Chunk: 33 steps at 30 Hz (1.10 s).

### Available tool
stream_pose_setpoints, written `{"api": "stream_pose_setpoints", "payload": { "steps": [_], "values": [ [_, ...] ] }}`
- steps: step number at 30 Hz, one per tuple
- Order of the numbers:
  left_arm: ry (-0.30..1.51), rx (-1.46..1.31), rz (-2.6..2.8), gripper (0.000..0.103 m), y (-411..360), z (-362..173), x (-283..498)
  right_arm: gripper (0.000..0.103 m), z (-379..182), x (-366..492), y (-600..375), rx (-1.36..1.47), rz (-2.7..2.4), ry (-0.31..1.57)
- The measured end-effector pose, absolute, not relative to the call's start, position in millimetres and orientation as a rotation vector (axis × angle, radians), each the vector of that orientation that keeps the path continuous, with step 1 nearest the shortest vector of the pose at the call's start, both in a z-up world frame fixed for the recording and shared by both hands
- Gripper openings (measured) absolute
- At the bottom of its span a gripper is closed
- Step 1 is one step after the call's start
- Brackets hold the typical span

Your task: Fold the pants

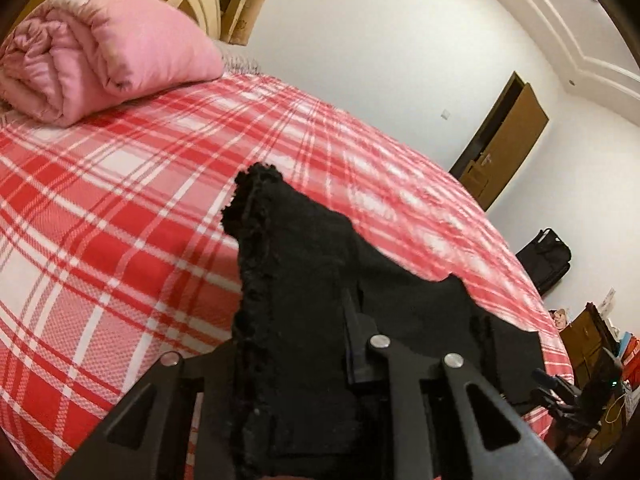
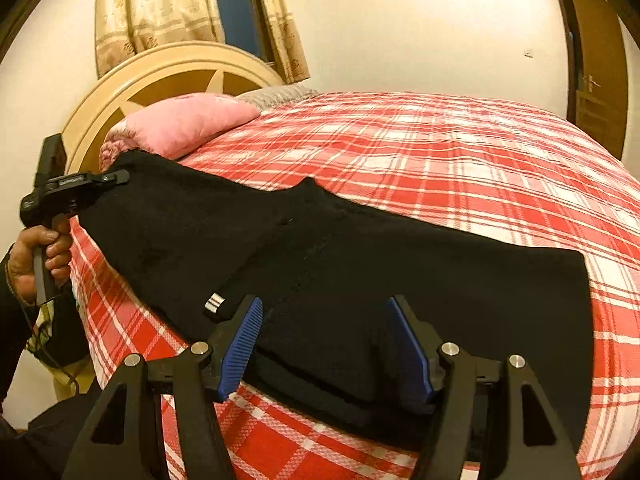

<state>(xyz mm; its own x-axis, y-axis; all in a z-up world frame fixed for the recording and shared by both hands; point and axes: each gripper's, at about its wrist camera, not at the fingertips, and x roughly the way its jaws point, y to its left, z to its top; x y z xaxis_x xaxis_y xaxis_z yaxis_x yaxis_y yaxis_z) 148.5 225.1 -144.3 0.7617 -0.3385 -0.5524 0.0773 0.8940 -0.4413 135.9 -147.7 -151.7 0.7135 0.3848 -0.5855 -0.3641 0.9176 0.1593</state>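
Pants (image 2: 360,264), black, lie across the near edge of the bed (image 2: 460,160). The left claw (image 1: 320,320) has pinched down on one fuzzy end and holds it raised. The right claw (image 2: 324,344) stands wide, its blue pads (image 2: 240,344) straddling the folded near edge without pressing. This looks like the fold's start; next, the right claw should clamp so both ends travel together.
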Motion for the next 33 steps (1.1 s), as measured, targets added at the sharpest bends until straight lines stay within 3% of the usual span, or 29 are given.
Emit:
{"api": "stream_pose_setpoints", "payload": {
  "steps": [14, 33],
  "values": [
    [0.583, -0.272, -0.41, 0.022, 130, -61, 150, 0.066, -126, 118, -208, 0.047, 0.328, 0.587],
    [0.652, -0.106, -0.681, 0.021, -41, -35, 153, 0.066, -144, 122, -307, 0.173, 0.147, 0.635]
  ]
}}
